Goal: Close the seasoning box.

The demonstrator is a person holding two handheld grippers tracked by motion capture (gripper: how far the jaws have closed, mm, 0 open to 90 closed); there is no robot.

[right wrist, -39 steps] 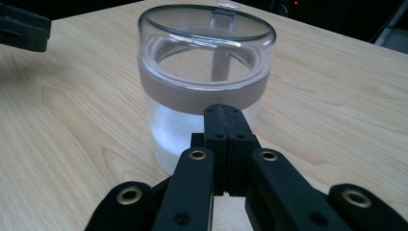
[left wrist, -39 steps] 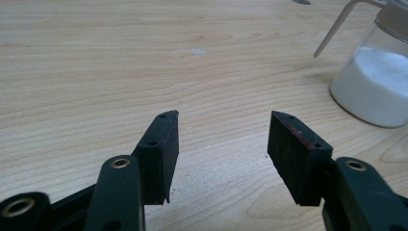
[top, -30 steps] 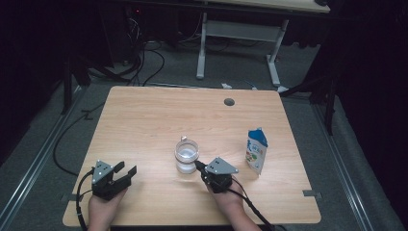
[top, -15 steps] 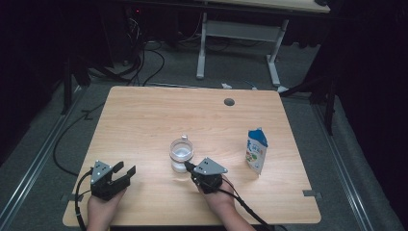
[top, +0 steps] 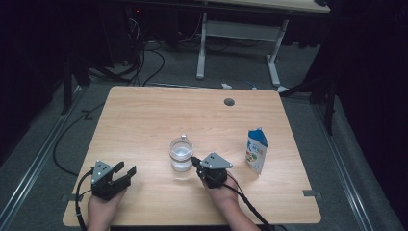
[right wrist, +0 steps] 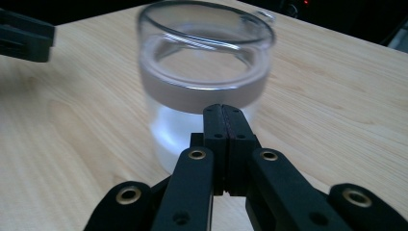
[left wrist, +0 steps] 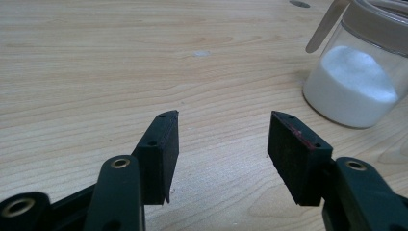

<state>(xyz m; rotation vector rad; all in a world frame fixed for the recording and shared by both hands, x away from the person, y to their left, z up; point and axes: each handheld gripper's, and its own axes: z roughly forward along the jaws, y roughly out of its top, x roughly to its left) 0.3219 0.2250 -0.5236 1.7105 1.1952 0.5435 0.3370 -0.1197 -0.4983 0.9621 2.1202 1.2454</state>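
A clear glass jar (top: 181, 155) with white powder in its bottom stands at the middle front of the wooden table (top: 159, 115). In the left gripper view the jar (left wrist: 356, 86) has a pale stick (left wrist: 325, 26) leaning out of it. My right gripper (top: 194, 160) is shut, nothing between its jaws, its tips against the jar's right side. In its own view the closed right gripper (right wrist: 223, 108) sits right at the wall of the jar (right wrist: 202, 82). My left gripper (top: 125, 168) rests open at the front left, and the jaws of the left gripper (left wrist: 221, 127) hold nothing.
A small blue and white carton (top: 256, 150) stands upright to the right of my right hand. A round cable hole (top: 229, 102) sits near the table's far edge. The other gripper (right wrist: 24, 38) shows at the top left of the right gripper view.
The jar and my right gripper have shifted a little to the left together. My left gripper has stayed where it was.
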